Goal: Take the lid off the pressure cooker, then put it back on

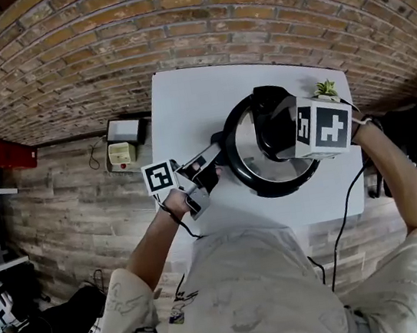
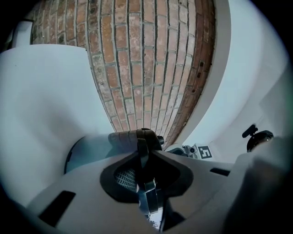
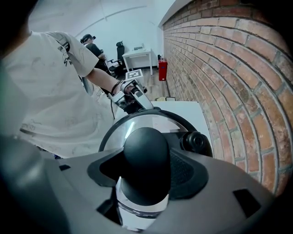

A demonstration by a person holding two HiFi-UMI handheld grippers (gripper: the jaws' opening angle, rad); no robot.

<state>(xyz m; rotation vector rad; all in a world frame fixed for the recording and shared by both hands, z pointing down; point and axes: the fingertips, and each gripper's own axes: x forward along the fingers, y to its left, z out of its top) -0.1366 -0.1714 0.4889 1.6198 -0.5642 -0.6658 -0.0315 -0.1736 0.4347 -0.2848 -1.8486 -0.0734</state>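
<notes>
Black plastic fills the jaws of the right gripper (image 3: 145,180): they close from both sides on the rounded knob (image 3: 146,153) at the middle of the lid (image 3: 137,119), with the pads against its flanks. This gripper points steeply down onto the lid from above. Just beyond the knob a black valve (image 3: 196,142) stands on the steel surface.

The jaws of the left gripper (image 2: 144,153) are drawn in tight on a thin black side handle (image 2: 130,137), seen edge-on between the pads, with its ribbed end jutting past the tips. In the head view this gripper lies nearly level and reaches in from the left side.

The lid sits on the pressure cooker (image 1: 274,188), its shiny top ringed by the dark rim of the pot. The cooker stands on the right half of a white desk (image 1: 183,103), close to the person. A small green plant (image 1: 326,88) is at the far right corner of the desk. Behind the desk runs a brick wall (image 1: 97,46), and a red object (image 1: 9,154) lies on the wooden floor (image 1: 68,214) to the left.
</notes>
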